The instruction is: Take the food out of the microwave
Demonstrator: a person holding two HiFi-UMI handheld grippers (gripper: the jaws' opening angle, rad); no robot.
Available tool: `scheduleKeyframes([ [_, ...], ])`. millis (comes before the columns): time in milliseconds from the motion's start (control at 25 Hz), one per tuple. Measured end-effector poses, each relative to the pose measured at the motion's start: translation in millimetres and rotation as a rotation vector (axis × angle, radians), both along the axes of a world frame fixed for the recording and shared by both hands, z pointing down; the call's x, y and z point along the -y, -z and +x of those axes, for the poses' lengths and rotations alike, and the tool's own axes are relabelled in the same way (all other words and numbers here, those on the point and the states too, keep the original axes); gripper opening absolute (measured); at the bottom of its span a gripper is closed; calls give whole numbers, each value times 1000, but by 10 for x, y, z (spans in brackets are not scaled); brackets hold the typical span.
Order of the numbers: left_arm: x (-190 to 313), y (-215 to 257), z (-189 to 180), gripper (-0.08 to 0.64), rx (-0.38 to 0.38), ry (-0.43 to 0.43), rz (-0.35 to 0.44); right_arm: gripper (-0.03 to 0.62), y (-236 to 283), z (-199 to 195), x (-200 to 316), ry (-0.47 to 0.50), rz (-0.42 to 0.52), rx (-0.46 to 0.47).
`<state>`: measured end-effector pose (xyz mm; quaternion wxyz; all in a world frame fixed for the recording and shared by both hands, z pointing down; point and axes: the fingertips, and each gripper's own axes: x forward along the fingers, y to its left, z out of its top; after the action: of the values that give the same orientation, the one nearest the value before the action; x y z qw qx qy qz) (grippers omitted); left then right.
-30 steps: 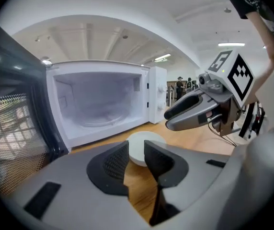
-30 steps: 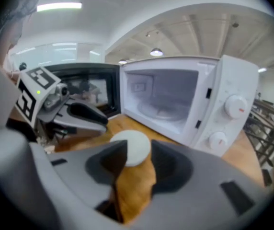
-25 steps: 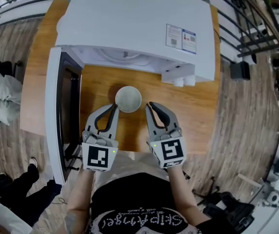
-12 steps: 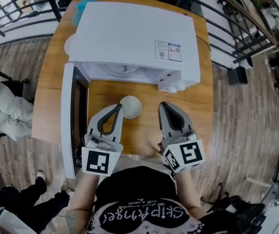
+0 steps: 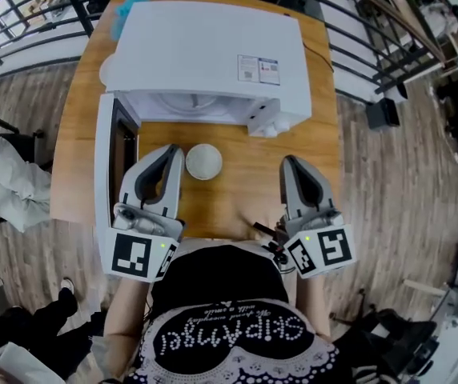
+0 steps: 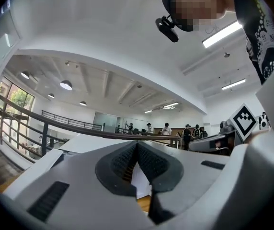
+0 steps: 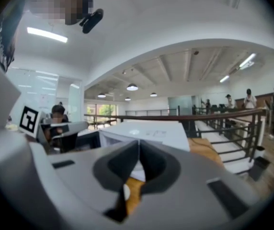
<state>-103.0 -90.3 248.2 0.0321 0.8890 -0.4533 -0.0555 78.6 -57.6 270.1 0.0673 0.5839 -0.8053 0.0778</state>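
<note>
A white bowl [image 5: 203,161] stands on the wooden table [image 5: 241,194], just in front of the white microwave [image 5: 205,54]. The microwave's door [image 5: 105,166] is swung open to the left. My left gripper [image 5: 174,151] hovers above the table just left of the bowl, shut, with nothing in it. My right gripper [image 5: 291,161] is well right of the bowl, also shut and empty. In the left gripper view the jaws [image 6: 137,145] meet with no gap. The right gripper view shows shut jaws [image 7: 138,145] pointing at the microwave [image 7: 149,131].
The open door stands along the left gripper's outer side. A blue object [image 5: 129,6] and a white round thing [image 5: 105,70] lie at the table's far left. Railings run behind the table; a seated person's legs [image 5: 9,174] are at the left.
Both grippers have lifted away from the bowl and drawn back toward the person, the right one also sliding right. The bowl stays on the table.
</note>
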Motion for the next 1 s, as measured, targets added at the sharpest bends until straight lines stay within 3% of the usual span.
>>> scheduleKeyframes([
  [600, -349, -18, 15, 31, 21, 97, -10, 35, -141, 424, -431, -21, -60, 21],
  [1000, -416, -36, 141, 31, 47, 52, 6, 35, -173, 402, -438, -4, -58, -15],
])
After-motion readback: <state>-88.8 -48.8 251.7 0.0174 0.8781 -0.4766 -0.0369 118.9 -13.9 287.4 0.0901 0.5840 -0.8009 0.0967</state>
